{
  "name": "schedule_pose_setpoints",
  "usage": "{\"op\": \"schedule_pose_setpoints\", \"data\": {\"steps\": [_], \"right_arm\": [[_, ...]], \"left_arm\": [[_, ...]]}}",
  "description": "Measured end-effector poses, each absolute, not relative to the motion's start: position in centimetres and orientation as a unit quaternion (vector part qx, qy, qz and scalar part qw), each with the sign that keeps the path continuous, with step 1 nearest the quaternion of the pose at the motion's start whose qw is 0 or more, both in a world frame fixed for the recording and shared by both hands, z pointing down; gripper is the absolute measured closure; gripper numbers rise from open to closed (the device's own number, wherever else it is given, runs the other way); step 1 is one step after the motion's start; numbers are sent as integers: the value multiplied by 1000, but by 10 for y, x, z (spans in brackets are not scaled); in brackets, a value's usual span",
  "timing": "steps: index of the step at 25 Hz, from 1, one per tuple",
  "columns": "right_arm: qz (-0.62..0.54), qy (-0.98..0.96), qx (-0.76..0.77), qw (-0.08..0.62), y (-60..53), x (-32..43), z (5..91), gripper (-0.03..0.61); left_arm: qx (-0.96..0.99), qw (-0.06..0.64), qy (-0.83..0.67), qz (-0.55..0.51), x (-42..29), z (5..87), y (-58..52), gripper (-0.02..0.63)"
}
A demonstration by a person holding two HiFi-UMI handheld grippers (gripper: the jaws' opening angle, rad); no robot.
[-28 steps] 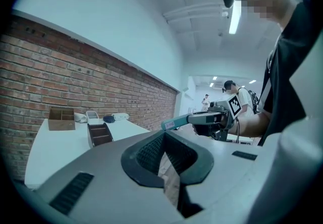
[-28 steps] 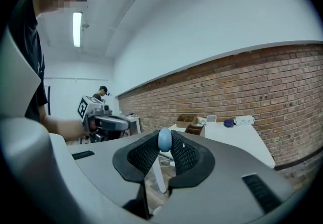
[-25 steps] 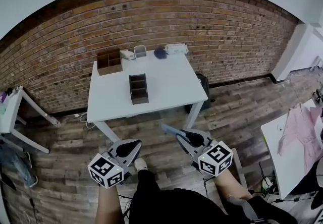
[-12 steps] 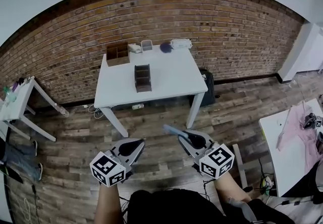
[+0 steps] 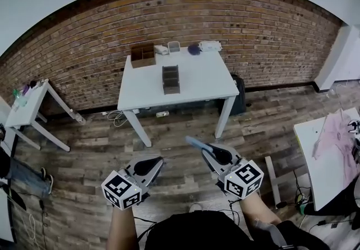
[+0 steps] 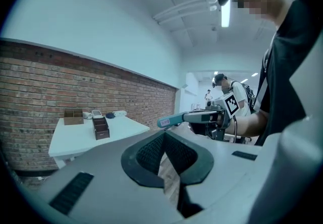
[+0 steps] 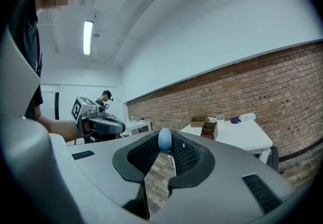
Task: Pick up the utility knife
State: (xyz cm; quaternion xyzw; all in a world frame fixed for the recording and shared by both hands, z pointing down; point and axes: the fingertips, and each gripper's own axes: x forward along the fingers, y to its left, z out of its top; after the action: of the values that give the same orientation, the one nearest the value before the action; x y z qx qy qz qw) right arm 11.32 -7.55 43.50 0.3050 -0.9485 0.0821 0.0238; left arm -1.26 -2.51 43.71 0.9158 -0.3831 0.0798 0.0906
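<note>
On the head view, I had both grippers low over the wooden floor (image 5: 174, 130), well short of the white worktop (image 5: 191, 96). The right gripper (image 5: 209, 152) had its fingers clamped on the utility knife (image 5: 194, 144). The knife's blue-grey body stuck out past the fingertips toward the worktop. The left gripper (image 5: 156, 160) hung beside it, on the knife's left, carrying nothing. Far ahead of both sets of fingers, the worktop bore a dark organiser (image 5: 170, 79) near its middle. A brown wooden box (image 5: 143, 55) stood at its far edge against the brick wall (image 5: 225, 23), with a few small items next to it that I could not identify.

In the left gripper view, the fingers (image 6: 146, 155) met at their tips with nothing between them. Just beyond and to the right of those tips I saw the right gripper side-on, the knife jutting from it and pointing left. The worktop lay well off to the left of the fingertips.

In the right gripper view, the knife's rounded blue end sat squarely between the fingers (image 7: 187, 155), with both pads pressed against it. The left gripper showed off to the left of the fingertips, and the worktop stood ahead and to the right.
</note>
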Motion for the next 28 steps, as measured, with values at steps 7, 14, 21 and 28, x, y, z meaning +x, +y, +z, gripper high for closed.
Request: {"op": "schedule_pose_setpoints", "data": {"steps": [7,14,21,28], "right_arm": [[80,-947,310,17,-13,81,430,509],[79,-935,347,2,65,48,421,509],[81,-930,357,-19,143,23,410,509],[63,-927,368,-18,170,29,404,509]], "left_arm": [[912,99,-392,73,-50,442,41,618],[919,93,-378,66,-83,435,117,618],[919,102,-376,56,-121,443,181,618],[918,105,-382,39,-128,442,203,618]]}}
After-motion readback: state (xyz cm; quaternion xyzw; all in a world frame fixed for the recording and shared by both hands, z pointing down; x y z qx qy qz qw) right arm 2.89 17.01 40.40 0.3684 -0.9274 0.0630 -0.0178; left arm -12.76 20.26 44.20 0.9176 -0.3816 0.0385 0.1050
